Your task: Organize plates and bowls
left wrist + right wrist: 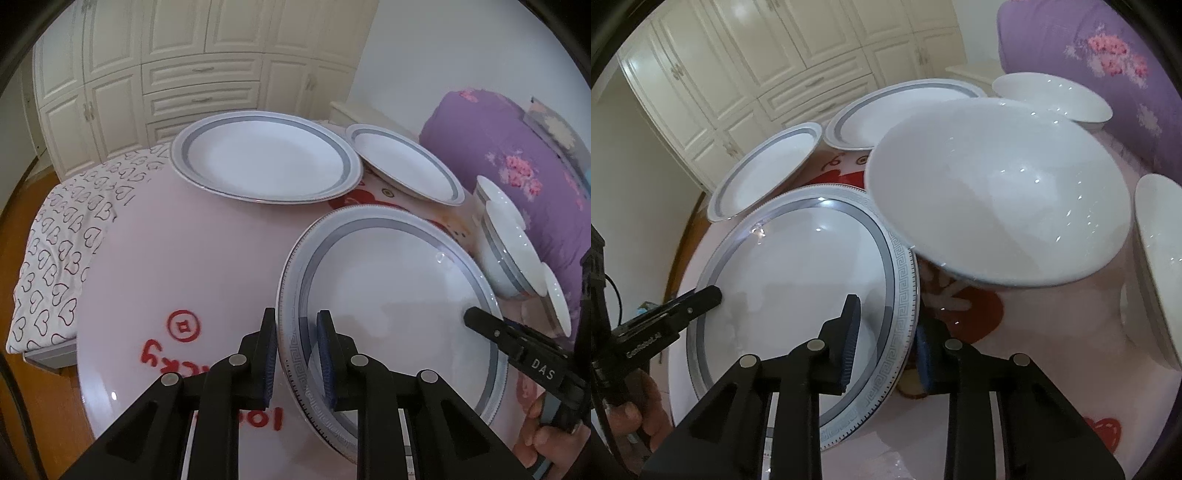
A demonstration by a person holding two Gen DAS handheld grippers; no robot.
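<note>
Both grippers hold one white plate with a grey key-pattern rim [399, 310], also in the right wrist view [798, 280], tilted above the pink table [184, 266]. My left gripper [299, 354] is shut on its near-left rim. My right gripper [886, 343] is shut on the opposite rim; its finger shows in the left wrist view [484, 321]. A large grey-banded plate [266, 158] and a smaller one [406, 162] lie at the back. A white bowl [997, 192] sits close behind the held plate, with two more bowls [1052, 96] [1160, 266] nearby.
The round pink table carries red lettering [177, 354]. A bed with heart-print sheets [62, 236] lies to the left, cream wardrobes [184, 66] behind, and a purple floral quilt [509, 147] to the right. The person's hand [631, 413] holds the left gripper.
</note>
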